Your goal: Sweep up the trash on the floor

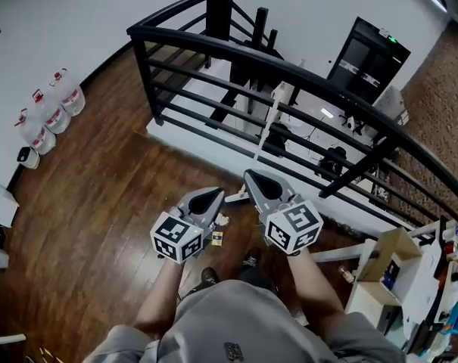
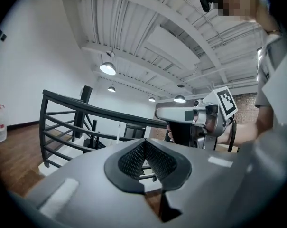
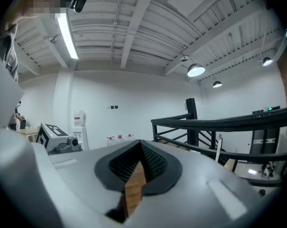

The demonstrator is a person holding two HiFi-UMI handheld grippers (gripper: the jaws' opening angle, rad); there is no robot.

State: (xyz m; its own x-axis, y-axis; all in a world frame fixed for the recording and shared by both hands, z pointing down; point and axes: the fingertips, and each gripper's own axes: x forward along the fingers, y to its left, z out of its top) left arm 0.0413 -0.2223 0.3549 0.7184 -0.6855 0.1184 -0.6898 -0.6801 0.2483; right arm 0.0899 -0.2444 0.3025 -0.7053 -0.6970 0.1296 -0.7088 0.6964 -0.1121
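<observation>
Both grippers are held up at chest height in front of the person, pointing roughly level towards the railing. My left gripper (image 1: 215, 193) (image 2: 144, 145) is shut with nothing between its jaws. Beside it, my right gripper (image 1: 250, 175) (image 3: 141, 147) is shut and empty too. Each shows in the other's view: the right gripper's marker cube (image 2: 226, 101), the left gripper's cube (image 3: 54, 133). Small trash lies on the wood floor below them: a white scrap (image 1: 222, 219) and a yellowish bit (image 1: 217, 238). A thin white handle (image 1: 268, 119) leans at the railing.
A black metal railing (image 1: 289, 70) runs across ahead, around a stairwell with a white edge (image 1: 191, 144). Water bottles (image 1: 51, 112) stand by the left wall. An open cardboard box (image 1: 391, 259) and shelving are at the right, a black cabinet (image 1: 369, 59) beyond. The person's shoes (image 1: 207, 276) are below.
</observation>
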